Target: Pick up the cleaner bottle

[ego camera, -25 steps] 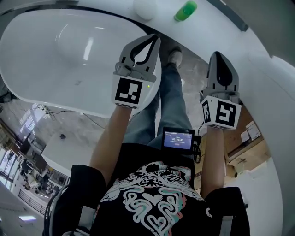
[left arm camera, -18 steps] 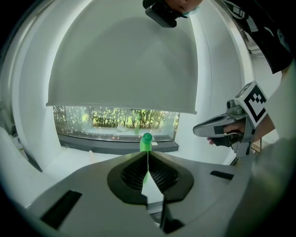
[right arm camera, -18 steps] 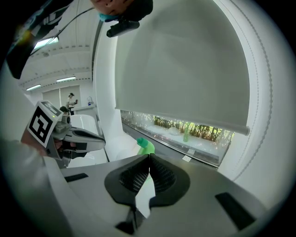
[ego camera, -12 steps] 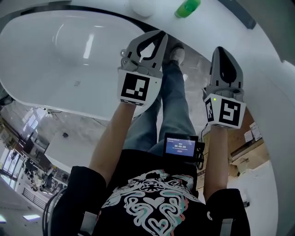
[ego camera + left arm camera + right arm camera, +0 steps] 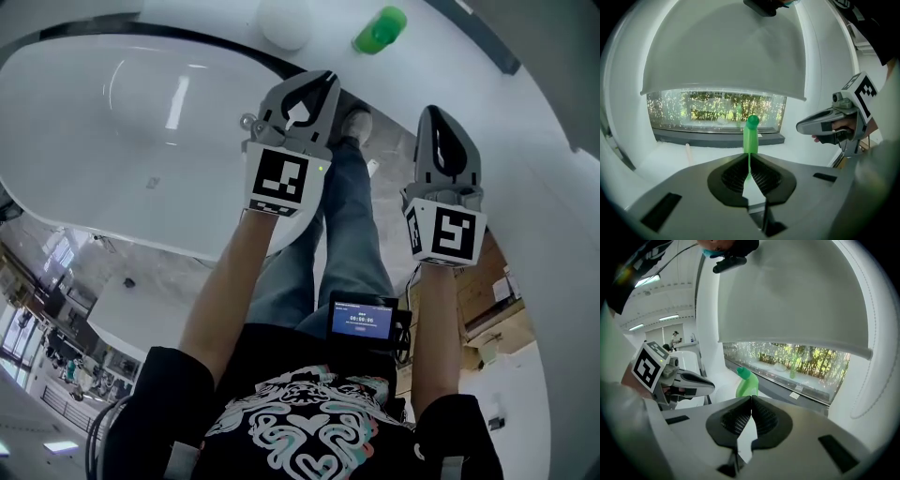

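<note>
Head view: the left gripper (image 5: 314, 82) and the right gripper (image 5: 441, 114) are held out side by side, apart. Each has its marker cube toward the camera and its jaws pointing away. The left one hangs at the near edge of a white tub (image 5: 122, 112). The green bottle (image 5: 380, 29) stands on a white ledge (image 5: 427, 61) past the tub's end. It is ahead of both grippers and well apart from either. A white round thing (image 5: 284, 21) sits to its left. Under the grippers are the person's jeans (image 5: 347, 234) and a shoe (image 5: 354, 117). A small screen (image 5: 361, 319) hangs at the waist.

Left gripper view: the left gripper (image 5: 749, 158) has its jaws closed. The ribbed pads meet at the tips with nothing between them. The bottle (image 5: 751, 136) stands upright straight ahead, beyond the tips and untouched. It is on the ledge (image 5: 670, 161) in front of a dark sill and a window (image 5: 717, 110). A blind (image 5: 722, 47) covers the window's upper part. The right gripper (image 5: 799, 127) shows at the right, held in a hand and clear of the bottle.

Right gripper view: the right gripper (image 5: 751, 399) also has its jaws together, with nothing gripped. The bottle (image 5: 747, 384) stands just behind the tips and slightly to their left, not touched. The left gripper (image 5: 712, 386) reaches in from the left, near the bottle but apart from it. The window (image 5: 801, 357) runs behind, under the blind (image 5: 797, 291).
</note>
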### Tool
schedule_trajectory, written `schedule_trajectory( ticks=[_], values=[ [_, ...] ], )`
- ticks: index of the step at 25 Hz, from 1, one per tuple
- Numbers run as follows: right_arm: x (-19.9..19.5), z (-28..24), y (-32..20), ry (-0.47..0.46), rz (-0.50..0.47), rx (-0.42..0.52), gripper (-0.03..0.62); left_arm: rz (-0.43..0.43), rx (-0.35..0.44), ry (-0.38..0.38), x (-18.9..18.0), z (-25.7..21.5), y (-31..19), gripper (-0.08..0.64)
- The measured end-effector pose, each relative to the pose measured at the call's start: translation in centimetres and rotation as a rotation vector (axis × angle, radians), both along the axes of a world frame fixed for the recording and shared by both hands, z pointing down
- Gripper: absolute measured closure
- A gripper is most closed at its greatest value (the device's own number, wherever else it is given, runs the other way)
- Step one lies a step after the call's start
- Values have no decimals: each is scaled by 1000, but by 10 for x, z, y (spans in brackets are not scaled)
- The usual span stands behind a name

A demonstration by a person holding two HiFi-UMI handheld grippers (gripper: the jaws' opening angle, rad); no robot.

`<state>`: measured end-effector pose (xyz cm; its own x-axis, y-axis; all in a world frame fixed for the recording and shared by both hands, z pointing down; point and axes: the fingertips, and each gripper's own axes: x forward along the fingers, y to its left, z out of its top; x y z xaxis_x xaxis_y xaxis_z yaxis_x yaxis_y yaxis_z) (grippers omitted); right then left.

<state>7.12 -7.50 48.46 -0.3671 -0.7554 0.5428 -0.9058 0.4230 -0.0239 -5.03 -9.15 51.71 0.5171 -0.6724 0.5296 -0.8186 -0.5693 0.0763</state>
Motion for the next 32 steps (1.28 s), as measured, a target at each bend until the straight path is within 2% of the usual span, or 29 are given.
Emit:
schedule_trajectory(
  ticks=[10, 21, 26, 32],
  values=[
    [6, 19, -10, -2, -2, -30, 565, 6, -31, -39, 8, 20, -16, 541],
    [-9, 42, -31, -11, -19, -55, 565, -11, -100, -39, 15, 52, -29, 541],
    [9, 55, -28, -15, -23, -60, 565, -18, -117, -46, 36, 71, -31, 541],
    [4, 61, -23, -14, -27, -74, 565, -19, -147, -41, 34, 85, -29, 541]
  ],
)
